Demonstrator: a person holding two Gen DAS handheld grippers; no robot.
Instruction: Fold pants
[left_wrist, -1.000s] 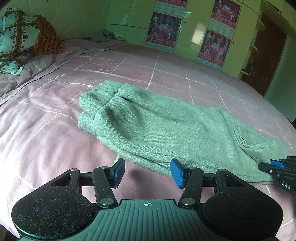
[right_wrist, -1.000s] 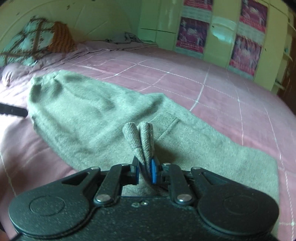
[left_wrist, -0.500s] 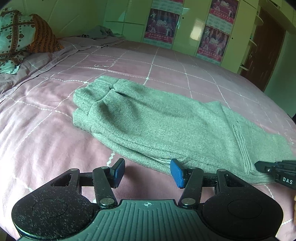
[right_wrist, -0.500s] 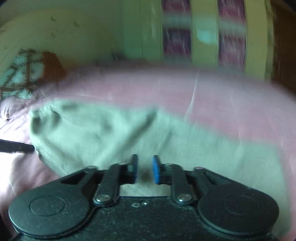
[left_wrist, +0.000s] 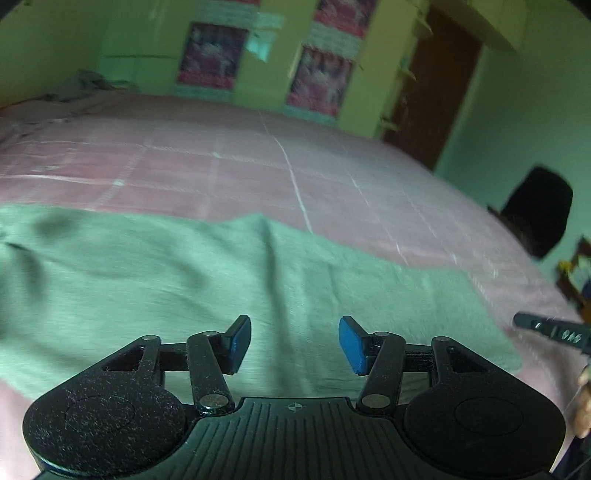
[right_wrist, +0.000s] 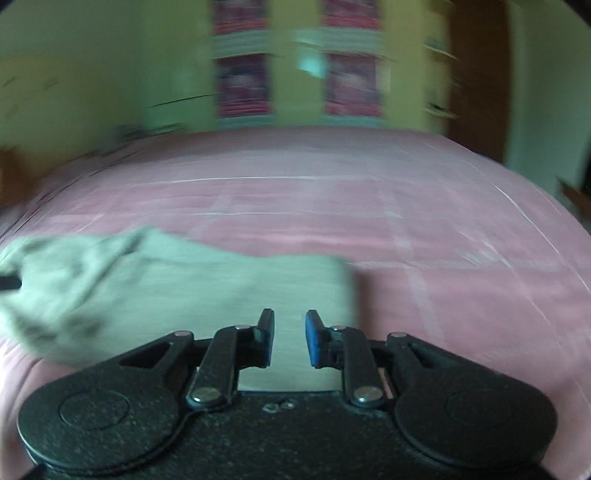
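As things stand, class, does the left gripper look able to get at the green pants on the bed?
Probably yes. The left gripper is open and empty, hovering right over the pants, which lie flat on the pink bedspread. Nothing stands between them.

Pink gridded bedspread (left_wrist: 332, 177); posters (left_wrist: 210, 55) on yellow-green wardrobe (left_wrist: 266, 74); brown door (left_wrist: 436, 85); dark chair (left_wrist: 535, 210).
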